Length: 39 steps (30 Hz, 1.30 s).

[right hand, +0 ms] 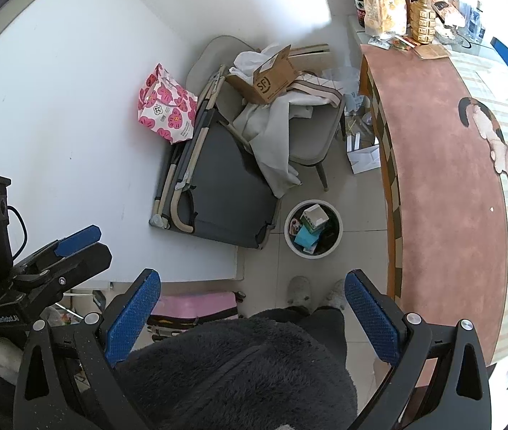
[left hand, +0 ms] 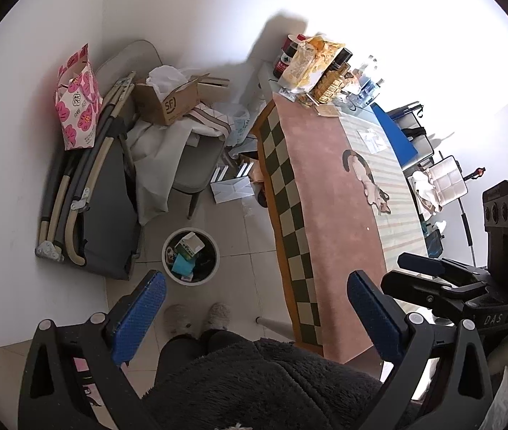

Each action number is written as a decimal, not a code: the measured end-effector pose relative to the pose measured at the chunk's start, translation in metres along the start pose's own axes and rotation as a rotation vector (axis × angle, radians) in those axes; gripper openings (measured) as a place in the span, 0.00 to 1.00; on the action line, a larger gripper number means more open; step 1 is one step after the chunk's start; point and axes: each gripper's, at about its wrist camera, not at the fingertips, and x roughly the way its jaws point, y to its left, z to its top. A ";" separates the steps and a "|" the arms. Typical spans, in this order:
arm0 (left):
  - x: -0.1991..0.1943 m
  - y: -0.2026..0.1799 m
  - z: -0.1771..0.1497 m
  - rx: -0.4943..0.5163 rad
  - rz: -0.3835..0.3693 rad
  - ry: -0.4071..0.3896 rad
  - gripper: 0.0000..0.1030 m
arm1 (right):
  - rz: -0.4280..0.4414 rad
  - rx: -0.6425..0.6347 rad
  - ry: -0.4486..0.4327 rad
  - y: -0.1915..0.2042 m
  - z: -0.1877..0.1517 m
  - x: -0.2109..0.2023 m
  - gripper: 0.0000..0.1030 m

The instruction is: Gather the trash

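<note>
Now, taking each thing in turn, from the trash outward
Trash bin: a round white bin (left hand: 190,256) (right hand: 314,228) stands on the pale tiled floor (left hand: 243,251), ahead of both sets of jaws; in the left wrist view it sits just beyond the left finger, in the right wrist view between the two fingers and farther out
Trash in bin: a small white-and-green carton (left hand: 191,243) (right hand: 314,216) and a teal packet (left hand: 181,264) (right hand: 304,238) lie on top of darker contents
Left gripper: left gripper (left hand: 255,317) has its jaws wide apart and holds nothing; the blue pads (left hand: 139,317) face each other over the person's dark fleece
Right gripper: right gripper (right hand: 252,317) likewise has its jaws spread with nothing between them; its blue pads (right hand: 134,317) are bare
Person: grey slippers (left hand: 196,317) (right hand: 316,295) stand on the tiles between the jaws and the bin
Table: a long table (left hand: 332,215) (right hand: 447,186) with a pink cat-print cloth and checked edge runs to the right of the jaws, its far end crowded with bottles and a crumpled yellow bag (left hand: 311,62) (right hand: 384,0)
Beyond the bin: a chair (left hand: 196,157) (right hand: 311,139) heaped with cloth and a cardboard box (left hand: 171,100) (right hand: 271,79)
Left of the chair: a folded grey cot (left hand: 103,208) (right hand: 218,186) and a pink flowered bag (left hand: 78,104) (right hand: 168,111) lean on the white wall
</note>
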 end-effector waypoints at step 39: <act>-0.005 0.005 -0.003 -0.020 -0.006 -0.017 1.00 | 0.021 0.006 0.014 0.007 0.008 0.003 1.00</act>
